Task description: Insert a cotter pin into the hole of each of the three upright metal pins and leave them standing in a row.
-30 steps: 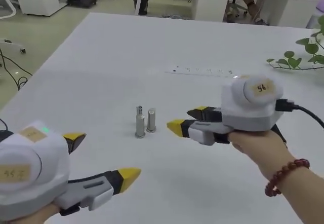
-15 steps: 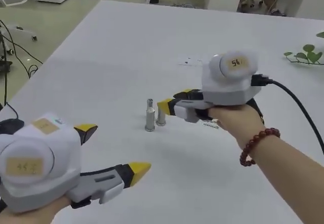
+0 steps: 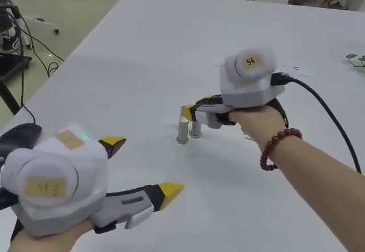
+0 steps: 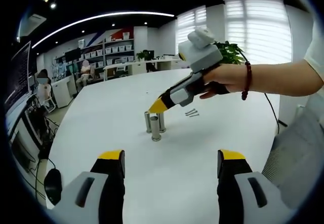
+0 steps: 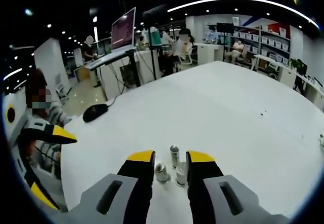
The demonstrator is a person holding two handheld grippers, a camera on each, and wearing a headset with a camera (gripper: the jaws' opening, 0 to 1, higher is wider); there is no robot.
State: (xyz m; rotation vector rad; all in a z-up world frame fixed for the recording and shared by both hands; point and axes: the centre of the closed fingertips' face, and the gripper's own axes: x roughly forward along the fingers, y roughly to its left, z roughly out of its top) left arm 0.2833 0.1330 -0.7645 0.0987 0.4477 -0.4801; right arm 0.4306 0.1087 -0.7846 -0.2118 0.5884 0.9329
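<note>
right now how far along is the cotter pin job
Barely started. Done: the three metal pins stand upright, clustered on the table. In hand: the right gripper, open and empty, is lined up on the cluster; the left gripper hangs back, open. Left: the cotter pins lie loose on the table, none visibly in a hole, so all three insertions.

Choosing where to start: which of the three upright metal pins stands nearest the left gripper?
The front silver metal pin, alone before the rear pair of pins, closest to the left gripper.
</note>
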